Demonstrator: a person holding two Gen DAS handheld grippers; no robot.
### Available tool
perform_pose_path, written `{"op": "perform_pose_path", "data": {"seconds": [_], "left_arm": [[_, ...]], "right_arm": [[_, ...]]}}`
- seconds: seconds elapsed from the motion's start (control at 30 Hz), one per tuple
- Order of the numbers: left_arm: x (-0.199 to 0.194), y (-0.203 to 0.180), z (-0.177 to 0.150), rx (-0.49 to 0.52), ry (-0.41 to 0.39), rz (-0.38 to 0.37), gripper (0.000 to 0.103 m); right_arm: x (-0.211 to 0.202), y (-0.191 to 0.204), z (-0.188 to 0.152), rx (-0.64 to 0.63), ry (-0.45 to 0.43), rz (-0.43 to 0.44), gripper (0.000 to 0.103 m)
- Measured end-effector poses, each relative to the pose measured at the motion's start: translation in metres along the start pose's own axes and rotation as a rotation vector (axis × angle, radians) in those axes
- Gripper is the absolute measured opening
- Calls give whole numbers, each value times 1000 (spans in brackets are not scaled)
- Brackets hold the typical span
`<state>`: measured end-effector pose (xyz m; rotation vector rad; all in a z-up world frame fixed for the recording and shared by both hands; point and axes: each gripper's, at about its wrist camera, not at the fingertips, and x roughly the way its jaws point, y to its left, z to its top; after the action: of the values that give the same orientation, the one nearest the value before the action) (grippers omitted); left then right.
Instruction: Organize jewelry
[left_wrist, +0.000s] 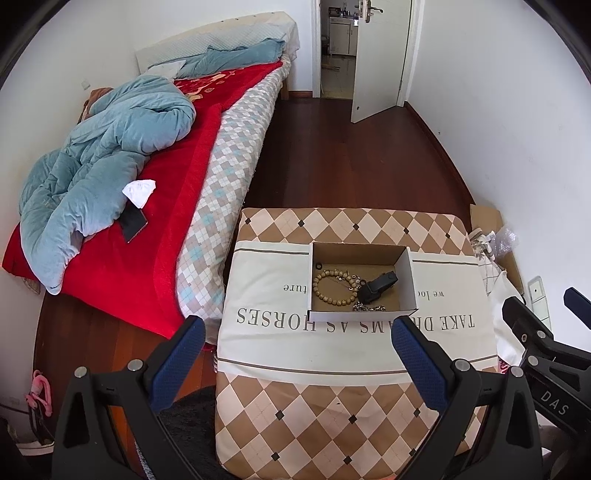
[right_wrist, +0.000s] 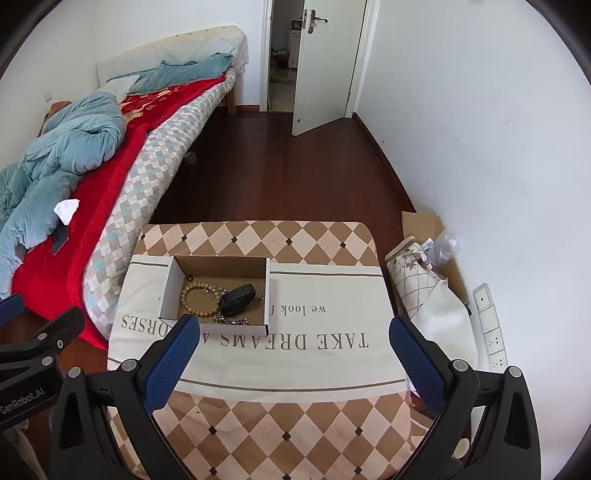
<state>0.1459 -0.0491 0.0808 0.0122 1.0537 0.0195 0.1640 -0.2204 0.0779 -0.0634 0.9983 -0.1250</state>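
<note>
Cardboard box (left_wrist: 360, 284) on printed cloth (left_wrist: 443, 314) holds bead bracelet (left_wrist: 334, 288), metal chain (left_wrist: 369, 307), black clip-like item (left_wrist: 378, 286), small ring (left_wrist: 317, 266). Nothing left outside box; task seems finished. Left gripper (left_wrist: 299, 354) and right gripper (right_wrist: 295, 354) near box, jaws spread, empty.

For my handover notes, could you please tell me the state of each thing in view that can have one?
Left tool: open, empty.
Right tool: open, empty.
Cardboard box: open-topped, upright on the cushion.
Bead bracelet: lying flat in the box.
Black clip: lying in the box.
Door: ajar.
</note>
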Motion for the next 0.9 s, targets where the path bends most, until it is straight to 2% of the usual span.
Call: {"op": "perform_pose_path", "data": {"seconds": [0.9], "left_arm": [[2, 1, -5, -5, -2, 14, 103]], "right_arm": [[-6, 0, -4, -9, 5, 5, 103]]}}
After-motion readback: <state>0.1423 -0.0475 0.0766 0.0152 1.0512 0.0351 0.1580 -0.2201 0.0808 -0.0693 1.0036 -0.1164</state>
